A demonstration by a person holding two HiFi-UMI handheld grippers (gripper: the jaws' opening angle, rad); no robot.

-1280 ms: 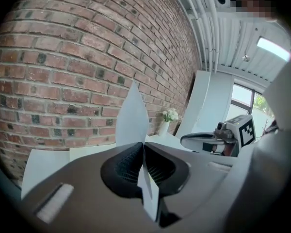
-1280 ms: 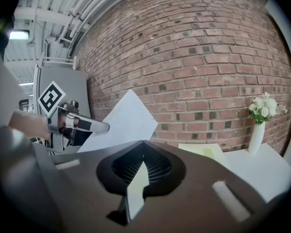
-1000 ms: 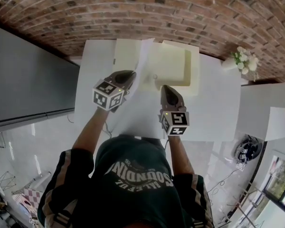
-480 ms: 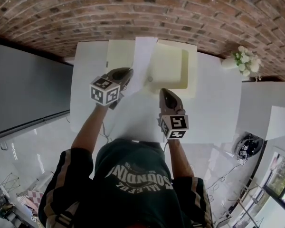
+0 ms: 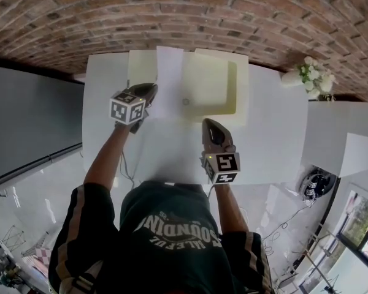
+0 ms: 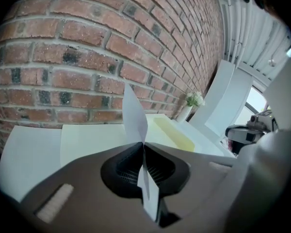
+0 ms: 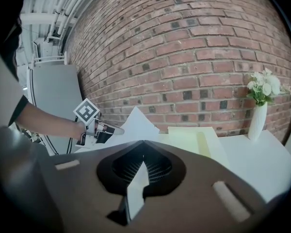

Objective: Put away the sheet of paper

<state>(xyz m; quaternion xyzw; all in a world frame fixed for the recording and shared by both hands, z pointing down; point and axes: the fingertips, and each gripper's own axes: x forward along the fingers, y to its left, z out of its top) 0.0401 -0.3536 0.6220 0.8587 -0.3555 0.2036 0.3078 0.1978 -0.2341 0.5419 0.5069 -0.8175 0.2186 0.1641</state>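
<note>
Gripper views: left gripper (image 6: 143, 145) and right gripper (image 7: 140, 144) are each clamping shut on the sheet of paper (image 5: 167, 97). The head view isn't resolving that. It is showing the sheet covering the cream box's (image 5: 224, 87) left edge. 1 flower vase (image 7: 258, 115) is standing right of the box.

Bright daylight; sheet of paper (image 5: 170, 72) and table (image 5: 276, 133) glare white; edges fisheye-bent.

Head view: from above person (image 5: 172, 237), steeply down on white table (image 5: 276, 133), brick wall (image 5: 233, 17) at top. Both gripper views: close behind own jaws, low, facing that wall. All share cream box (image 5: 214, 87), flower vase (image 5: 292, 79).
</note>
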